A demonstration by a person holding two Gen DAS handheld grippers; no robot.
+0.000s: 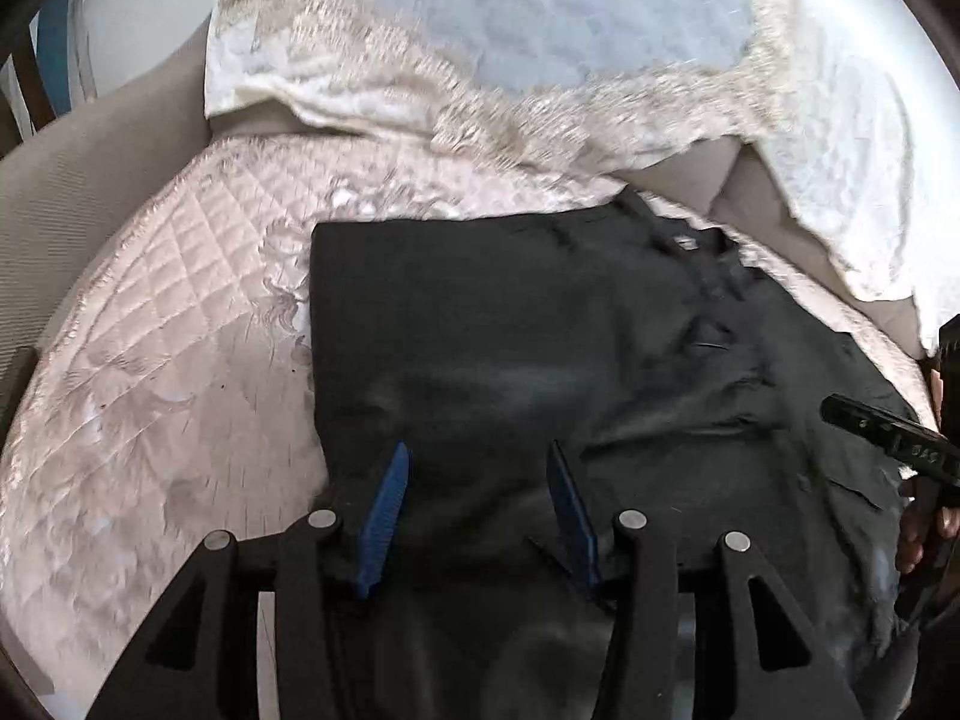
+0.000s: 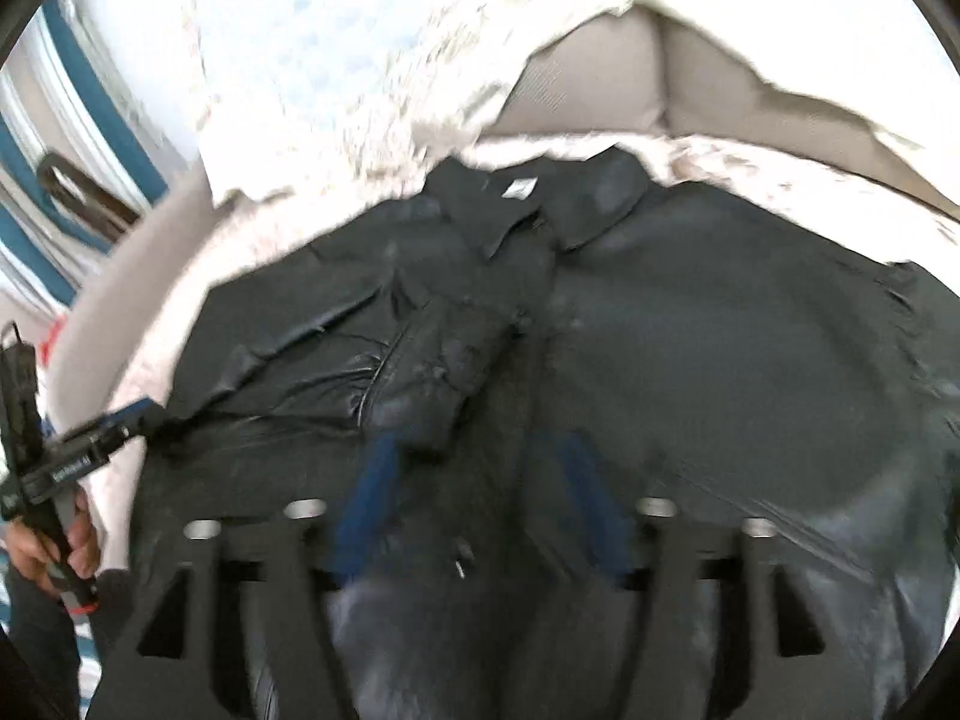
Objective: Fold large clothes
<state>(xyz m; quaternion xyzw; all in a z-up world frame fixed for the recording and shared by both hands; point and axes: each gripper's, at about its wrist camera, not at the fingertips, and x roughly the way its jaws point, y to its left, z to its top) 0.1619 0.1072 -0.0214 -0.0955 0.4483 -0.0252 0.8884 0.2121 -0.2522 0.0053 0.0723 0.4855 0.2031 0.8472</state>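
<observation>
A black collared shirt [image 1: 510,348] lies spread on the quilted cover, with a white label at its collar [image 2: 519,187]. One side is folded in to a straight edge, and a sleeve [image 2: 432,360] lies across the front. My left gripper [image 1: 478,450] hangs open over the lower part of the shirt, nothing between its blue fingers. In the right wrist view the left gripper [image 2: 120,420] stands at the shirt's left edge. My right gripper [image 2: 474,450] is open and blurred, with the sleeve's end just beyond its left finger. In the left wrist view the right gripper [image 1: 888,438] shows at the right edge, held by a hand.
A pale pink quilted cover [image 1: 168,360] lies under the shirt on a beige sofa [image 2: 588,78]. A cream lace-edged cloth [image 1: 480,102] drapes over the backrest behind it. Blue and white striped fabric [image 2: 72,90] shows at the far left.
</observation>
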